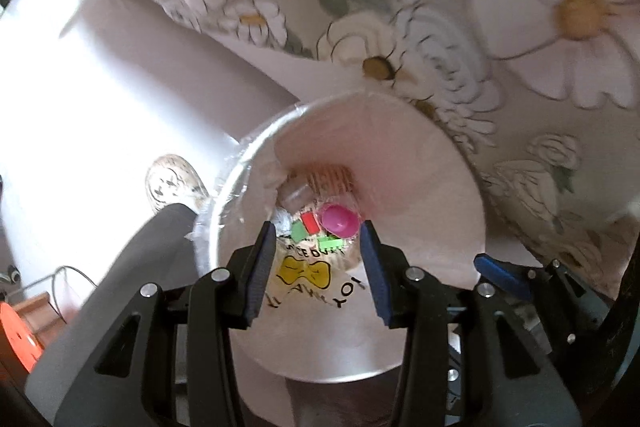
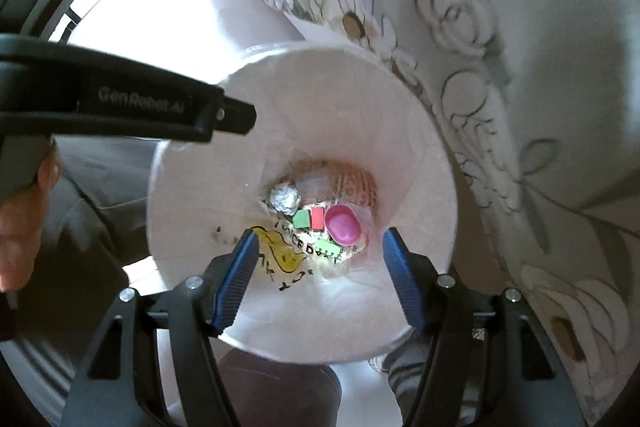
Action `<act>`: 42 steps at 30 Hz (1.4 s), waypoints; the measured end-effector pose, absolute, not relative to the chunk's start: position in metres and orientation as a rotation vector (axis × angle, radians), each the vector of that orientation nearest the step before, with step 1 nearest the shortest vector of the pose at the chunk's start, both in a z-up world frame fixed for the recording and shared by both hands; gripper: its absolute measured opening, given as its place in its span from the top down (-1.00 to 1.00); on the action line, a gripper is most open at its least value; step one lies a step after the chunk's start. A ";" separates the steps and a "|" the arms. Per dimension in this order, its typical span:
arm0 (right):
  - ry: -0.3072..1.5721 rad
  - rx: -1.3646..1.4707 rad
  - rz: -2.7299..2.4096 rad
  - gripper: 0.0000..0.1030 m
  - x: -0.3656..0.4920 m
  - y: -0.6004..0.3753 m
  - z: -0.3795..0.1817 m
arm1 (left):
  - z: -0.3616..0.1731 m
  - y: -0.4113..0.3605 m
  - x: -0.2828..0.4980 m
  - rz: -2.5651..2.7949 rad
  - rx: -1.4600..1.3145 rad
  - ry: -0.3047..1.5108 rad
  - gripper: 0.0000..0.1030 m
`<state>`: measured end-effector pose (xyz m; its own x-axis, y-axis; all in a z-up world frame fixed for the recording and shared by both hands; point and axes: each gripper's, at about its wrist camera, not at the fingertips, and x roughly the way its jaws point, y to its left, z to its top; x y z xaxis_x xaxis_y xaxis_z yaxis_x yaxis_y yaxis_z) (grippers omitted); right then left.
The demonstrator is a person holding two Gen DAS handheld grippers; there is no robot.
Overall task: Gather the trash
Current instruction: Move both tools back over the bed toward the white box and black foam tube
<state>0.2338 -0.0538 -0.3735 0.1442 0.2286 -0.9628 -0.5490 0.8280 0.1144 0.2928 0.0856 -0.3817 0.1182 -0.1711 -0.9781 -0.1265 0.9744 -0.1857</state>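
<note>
Both of your grippers point down into the white bin [image 1: 420,155], and nothing sits between either pair of fingers. Your left gripper [image 1: 320,239] has its jaws parted and empty; your right gripper [image 2: 320,247] stands wider, also empty. The trash lies at the bottom of the bin on a printed plastic bag [image 2: 288,259]: a pink bowl [image 2: 343,225], a red block [image 2: 318,218], a green block [image 2: 302,218], a green toothed piece [image 2: 329,247] and a crumpled foil ball [image 2: 285,199], all close together, with a brown printed wrapper [image 2: 356,185] behind them. Beside the bin hangs a flowered cloth [image 1: 520,27], close against the far rim. On the near side your dark trouser leg [image 1: 132,267] and patterned shoe [image 1: 172,183] stand just next to the bin on the bright floor [image 1: 100,87]. In the right wrist view the left gripper's black body [image 2: 140,107] crosses over the bin's rim.
</note>
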 end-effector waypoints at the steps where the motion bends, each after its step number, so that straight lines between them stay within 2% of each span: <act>1: 1.311 -0.293 0.573 -0.30 0.233 -0.055 -0.372 | -0.375 0.085 0.289 -0.034 -0.236 1.452 0.08; 11: 1.213 -0.267 0.594 -0.30 0.201 -0.073 -0.308 | -0.298 0.073 0.248 -0.047 -0.140 1.323 0.04; 13: 1.179 -0.231 0.606 -0.30 0.193 -0.082 -0.288 | -0.276 0.069 0.241 -0.048 -0.119 1.277 -0.07; 16: 1.130 -0.210 0.600 -0.31 0.185 -0.095 -0.258 | -0.243 0.061 0.232 -0.054 -0.099 1.212 -0.11; 23: 0.983 -0.182 0.566 -0.43 0.161 -0.132 -0.188 | -0.161 0.037 0.214 -0.084 -0.028 1.031 -0.38; 29: 0.841 -0.170 0.502 -0.56 0.144 -0.167 -0.131 | -0.104 0.005 0.206 -0.119 0.045 0.895 -0.47; 42: 0.596 -0.130 0.298 -0.69 0.143 -0.274 -0.031 | -0.046 -0.066 0.245 -0.187 0.122 0.757 -0.50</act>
<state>0.1433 -0.2743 -0.0315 0.7863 0.2382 -0.5701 -0.3130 0.9491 -0.0350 0.2451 -0.0661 -0.0459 0.7112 -0.1247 -0.6919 0.2121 0.9763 0.0420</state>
